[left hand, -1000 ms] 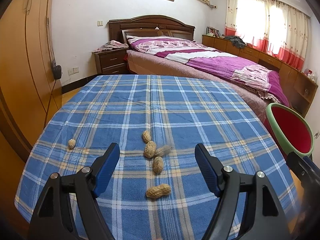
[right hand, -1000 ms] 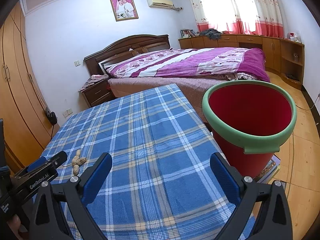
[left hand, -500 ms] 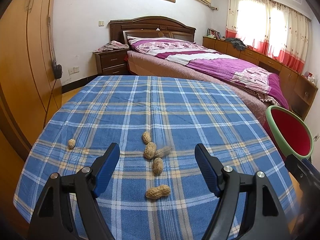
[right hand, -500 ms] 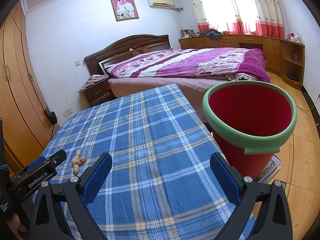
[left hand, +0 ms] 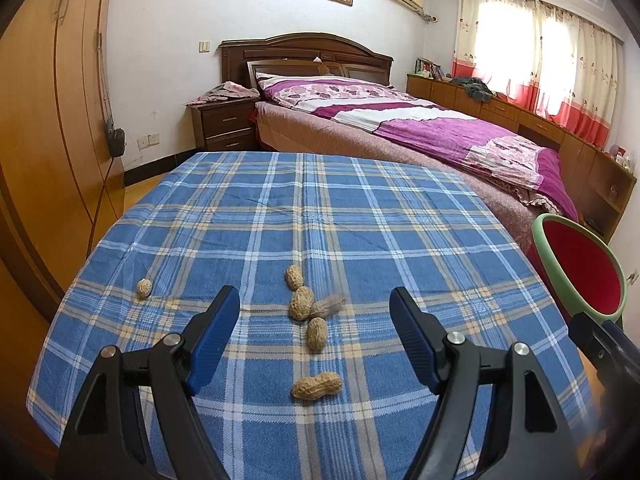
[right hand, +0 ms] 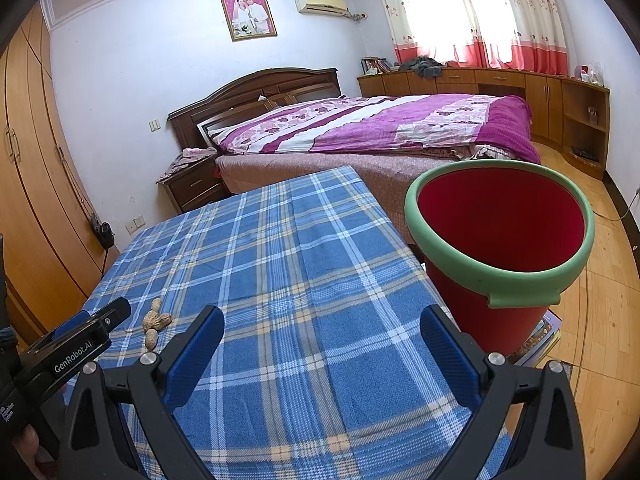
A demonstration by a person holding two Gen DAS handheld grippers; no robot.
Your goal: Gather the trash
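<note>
Several peanut shells lie on the blue plaid tablecloth (left hand: 360, 240). A cluster (left hand: 306, 304) lies just ahead of my left gripper (left hand: 314, 312), one peanut (left hand: 317, 386) lies between its fingers, and one (left hand: 144, 288) lies apart at the left. The left gripper is open and empty above the cloth. My right gripper (right hand: 322, 330) is open and empty over the table's right part. The cluster also shows in the right wrist view (right hand: 154, 322). A red bin with a green rim (right hand: 500, 240) stands beside the table's right edge; it also shows in the left wrist view (left hand: 580, 268).
A bed with a purple quilt (left hand: 420, 128) stands behind the table. A wooden wardrobe (left hand: 48, 140) lines the left wall. A nightstand (left hand: 224, 124) is at the back. Books (right hand: 540, 336) lie under the bin on the wooden floor.
The left wrist view has shifted slightly; the bin sits a little lower and farther right in it. The peanuts and both open grippers have stayed as they were.
</note>
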